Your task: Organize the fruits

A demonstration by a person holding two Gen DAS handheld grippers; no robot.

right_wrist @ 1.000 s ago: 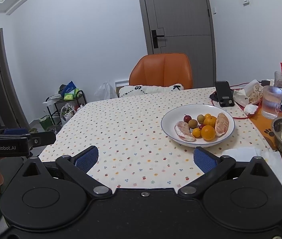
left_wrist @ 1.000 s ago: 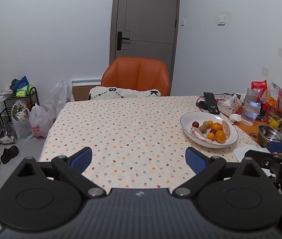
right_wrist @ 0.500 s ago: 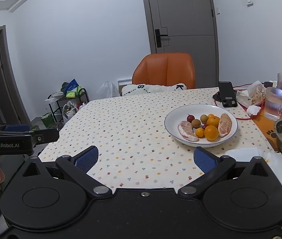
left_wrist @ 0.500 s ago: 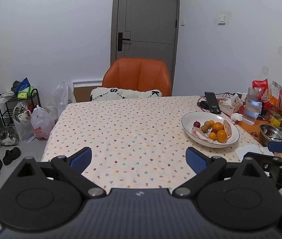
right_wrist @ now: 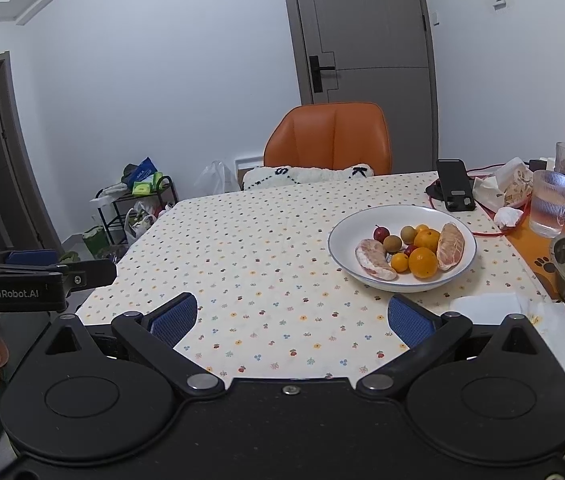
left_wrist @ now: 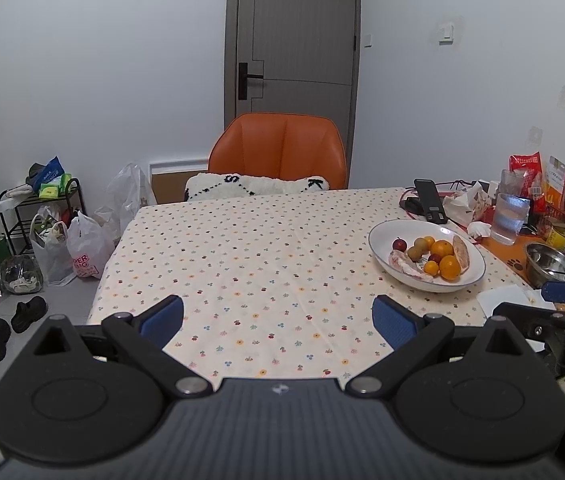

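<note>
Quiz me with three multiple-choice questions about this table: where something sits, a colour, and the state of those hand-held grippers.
1. Where do the pomelo pieces lie?
A. in the white bowl
B. in the steel bowl
C. on the chair

2. What colour is the chair?
A. blue
B. orange
C. green

3. How do both hand-held grippers stand?
A. shut on fruit
B. shut, empty
C. open, empty

Answers: 1 A, they rest among the oranges in it. 2 B, its back is orange. 3 C, the left hand-held gripper and right hand-held gripper show wide-apart pads over bare tablecloth.
</note>
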